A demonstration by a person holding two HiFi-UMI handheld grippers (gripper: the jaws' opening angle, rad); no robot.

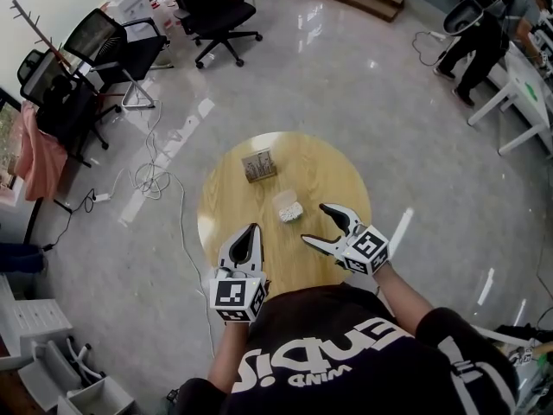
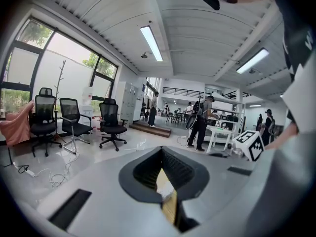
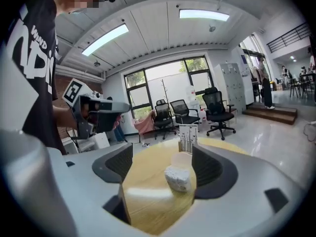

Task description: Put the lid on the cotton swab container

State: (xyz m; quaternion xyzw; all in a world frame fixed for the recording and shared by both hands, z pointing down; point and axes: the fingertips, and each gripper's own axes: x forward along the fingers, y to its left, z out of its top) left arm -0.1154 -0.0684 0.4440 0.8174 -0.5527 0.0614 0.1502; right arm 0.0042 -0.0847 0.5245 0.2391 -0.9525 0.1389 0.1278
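A small clear cotton swab container point(image 1: 287, 206) with white swabs in it stands near the middle of the round wooden table point(image 1: 324, 173). In the right gripper view the container point(image 3: 177, 177) lies straight ahead between the jaws, with a clear part behind the white swabs; I cannot tell whether that part is the lid. My right gripper point(image 1: 314, 223) is open, just right of the container and apart from it, nothing between its fingers. My left gripper point(image 1: 252, 232) is shut and empty at the table's near left edge, its closed jaws point(image 2: 165, 181) showing only a sliver of wood.
A small printed box point(image 1: 258, 165) stands at the table's far side, behind the container point(image 3: 187, 138). Black office chairs point(image 1: 212, 11) and loose cables point(image 1: 151, 175) are on the shiny floor to the left. People stand by white desks point(image 1: 518, 85) at the far right.
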